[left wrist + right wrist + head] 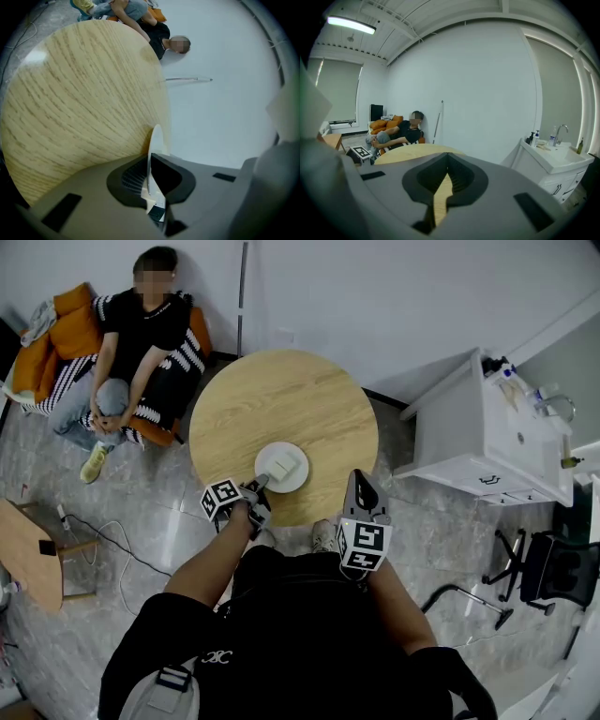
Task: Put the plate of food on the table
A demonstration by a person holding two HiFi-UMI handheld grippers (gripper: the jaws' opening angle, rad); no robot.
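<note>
A round, light-grained wooden table (272,399) is standing in the middle of a room with a grey marbled floor (450,531) and a plain white wall (375,296) running behind it. The small round white plate (283,487) is sitting over the near part of the tabletop, close to the edge nearest the wearer. It is carrying pale, squarish pieces of food (285,465); whether it is resting on the wood or hovering just above it cannot be told. The left gripper (261,486) is reaching in from the near side, and its jaws are clamping the rim of the plate, which is showing edge-on between them in the left gripper view. The right gripper (359,482) is hanging just beside the table's near edge, apart from the plate, with its jaws meeting at the tips and holding nothing. A person in a black top (141,324) is sitting on an orange sofa (75,329) by the far wall. A white cabinet with a sink (469,442) is standing off to the right of the table, with a black chair (553,568) near it. A smaller wooden table (23,554) is showing at the left edge, and a thin cable (103,531) is lying on the floor beside it.
</note>
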